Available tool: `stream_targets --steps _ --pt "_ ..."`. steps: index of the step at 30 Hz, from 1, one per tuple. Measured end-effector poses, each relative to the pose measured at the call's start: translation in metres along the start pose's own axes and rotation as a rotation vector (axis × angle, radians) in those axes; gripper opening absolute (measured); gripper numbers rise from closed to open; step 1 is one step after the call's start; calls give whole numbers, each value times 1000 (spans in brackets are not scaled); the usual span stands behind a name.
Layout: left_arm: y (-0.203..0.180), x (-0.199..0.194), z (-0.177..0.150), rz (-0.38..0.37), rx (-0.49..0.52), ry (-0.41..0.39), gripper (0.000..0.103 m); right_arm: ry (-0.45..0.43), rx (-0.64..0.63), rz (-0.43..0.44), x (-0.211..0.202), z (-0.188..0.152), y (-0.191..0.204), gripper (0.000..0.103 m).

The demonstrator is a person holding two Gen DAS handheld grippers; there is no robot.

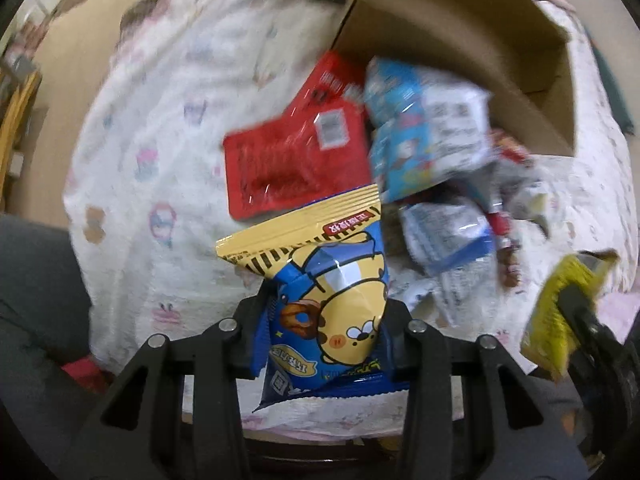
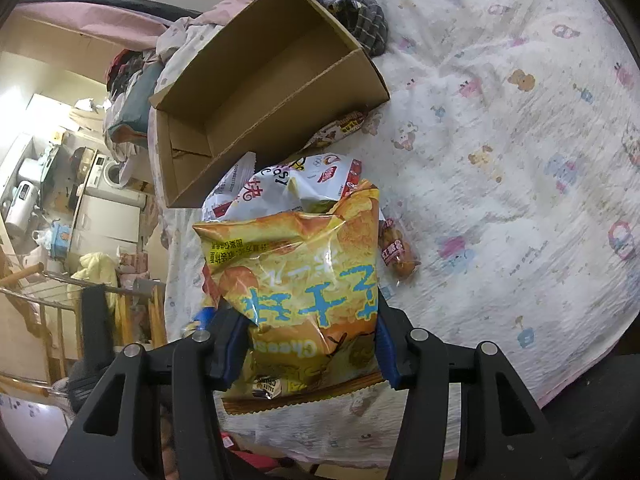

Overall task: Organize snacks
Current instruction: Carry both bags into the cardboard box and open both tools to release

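Observation:
My left gripper (image 1: 328, 312) is shut on a blue and yellow cartoon snack packet (image 1: 332, 280), held above the patterned bedsheet. Beyond it lie a red packet (image 1: 296, 152), a light blue packet (image 1: 416, 128) and several more wrappers (image 1: 452, 240), beside an open cardboard box (image 1: 460, 20). My right gripper (image 2: 308, 320) is shut on a yellow cheese chip bag (image 2: 296, 264); that bag (image 1: 552, 312) also shows at the right edge of the left wrist view. A white snack bag (image 2: 280, 184) lies behind it, in front of the empty box (image 2: 224, 60).
A small orange packet (image 2: 400, 252) lies right of the chip bag, and another packet (image 2: 344, 124) pokes out by the box's corner. A dark plaid cloth (image 2: 360, 12) sits behind the box. The bedsheet (image 2: 500, 160) spreads to the right; the bed's edge and room clutter are at left.

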State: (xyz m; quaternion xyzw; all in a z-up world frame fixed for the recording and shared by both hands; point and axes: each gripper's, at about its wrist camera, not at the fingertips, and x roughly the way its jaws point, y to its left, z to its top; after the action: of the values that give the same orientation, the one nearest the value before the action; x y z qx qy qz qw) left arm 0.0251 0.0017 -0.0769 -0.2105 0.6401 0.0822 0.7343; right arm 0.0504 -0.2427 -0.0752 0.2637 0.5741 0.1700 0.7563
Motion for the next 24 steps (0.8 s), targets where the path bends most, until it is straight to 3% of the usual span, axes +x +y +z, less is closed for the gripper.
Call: stream_targets --steps 10,16,24 --pt "-14 -63 42 -31 112 -159 38 -40 -76 -18 -13 20 26 55" --pt "-23 -62 83 -72 149 -193 37 -64 -144 -35 -18 51 50 55" --pt "-46 -67 138 -59 215 -248 38 -106 -227 -85 -9 98 78 55"
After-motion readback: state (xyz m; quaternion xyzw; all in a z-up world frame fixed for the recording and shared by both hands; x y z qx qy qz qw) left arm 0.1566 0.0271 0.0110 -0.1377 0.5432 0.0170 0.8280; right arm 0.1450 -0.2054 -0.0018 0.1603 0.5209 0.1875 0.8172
